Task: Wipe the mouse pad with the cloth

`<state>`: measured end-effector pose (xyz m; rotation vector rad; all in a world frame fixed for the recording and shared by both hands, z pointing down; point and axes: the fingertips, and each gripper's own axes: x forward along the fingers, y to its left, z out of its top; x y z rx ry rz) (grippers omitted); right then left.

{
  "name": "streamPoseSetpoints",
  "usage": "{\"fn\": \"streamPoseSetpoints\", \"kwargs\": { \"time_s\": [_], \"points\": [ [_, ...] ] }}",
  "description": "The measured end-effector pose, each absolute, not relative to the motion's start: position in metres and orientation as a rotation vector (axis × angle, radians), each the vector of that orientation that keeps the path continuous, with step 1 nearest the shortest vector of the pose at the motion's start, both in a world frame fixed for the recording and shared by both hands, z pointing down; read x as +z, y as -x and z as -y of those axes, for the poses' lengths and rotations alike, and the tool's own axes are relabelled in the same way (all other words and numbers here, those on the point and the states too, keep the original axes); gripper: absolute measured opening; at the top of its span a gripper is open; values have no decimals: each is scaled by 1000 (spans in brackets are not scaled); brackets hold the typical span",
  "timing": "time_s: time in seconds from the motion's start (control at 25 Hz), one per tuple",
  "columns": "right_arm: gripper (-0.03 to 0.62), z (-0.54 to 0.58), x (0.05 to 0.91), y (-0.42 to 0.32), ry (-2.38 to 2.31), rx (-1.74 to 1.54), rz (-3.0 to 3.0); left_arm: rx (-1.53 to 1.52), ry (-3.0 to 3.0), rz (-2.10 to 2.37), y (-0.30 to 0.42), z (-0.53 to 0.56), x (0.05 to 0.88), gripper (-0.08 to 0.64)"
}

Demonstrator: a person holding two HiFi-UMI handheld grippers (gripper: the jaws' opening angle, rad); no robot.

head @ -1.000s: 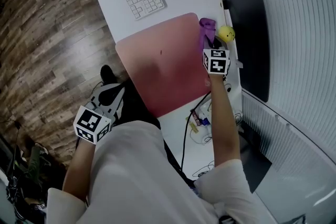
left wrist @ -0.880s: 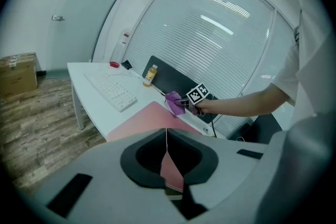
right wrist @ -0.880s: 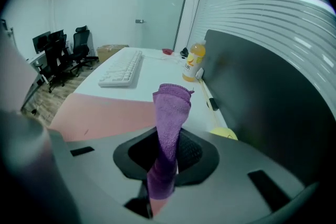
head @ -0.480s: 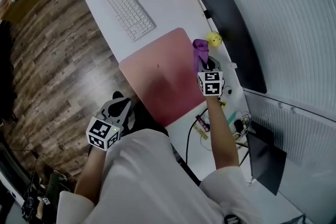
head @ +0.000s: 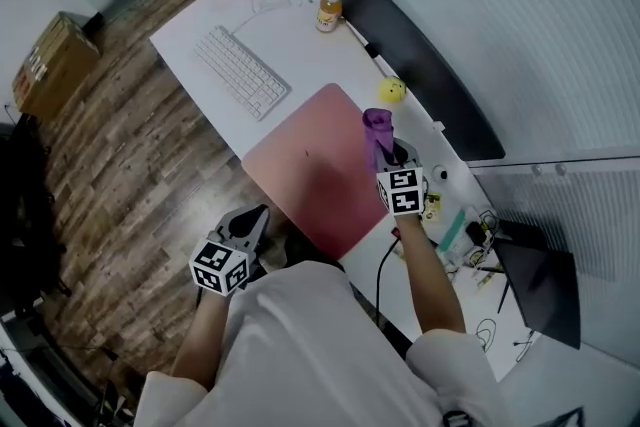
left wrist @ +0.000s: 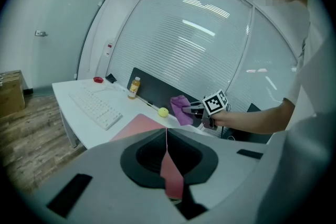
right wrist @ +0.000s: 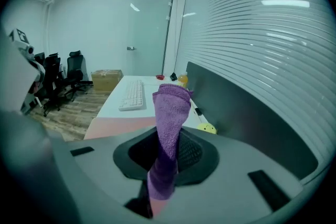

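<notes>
A pink mouse pad [head: 315, 170] lies on the white desk [head: 300, 40], right of the keyboard. My right gripper [head: 388, 155] hovers over the pad's right edge, shut on a purple cloth [head: 376, 131]. In the right gripper view the cloth [right wrist: 170, 107] stands up out of the right gripper [right wrist: 169, 139], with the pad [right wrist: 115, 126] beyond. My left gripper [head: 258, 217] is held off the desk's near edge, over the floor, jaws together and holding nothing. In the left gripper view, the left gripper [left wrist: 166, 139] points at the pad [left wrist: 137, 126] and the cloth [left wrist: 181, 108].
A white keyboard [head: 240, 72] lies left of the pad. A yellow ball [head: 392, 90] and an orange bottle [head: 327, 11] sit by the dark back panel [head: 420, 65]. Cables and small clutter [head: 460, 230] fill the desk's right end. A cardboard box [head: 45, 65] stands on the wooden floor.
The head view has pulled back and shows more of the desk and room. My right gripper still holds the cloth by the pad's right edge. My left gripper stays off the desk.
</notes>
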<state>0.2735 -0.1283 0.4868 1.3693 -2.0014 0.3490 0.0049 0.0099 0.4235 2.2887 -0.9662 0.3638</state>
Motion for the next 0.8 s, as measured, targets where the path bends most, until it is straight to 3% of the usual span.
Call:
{"fn": "streamPoseSetpoints", "kwargs": {
  "time_s": [0.8],
  "points": [
    [75,-1,431,-206,-1829,551,1808,425,-2490,570,99,-8,404,20]
  ]
}}
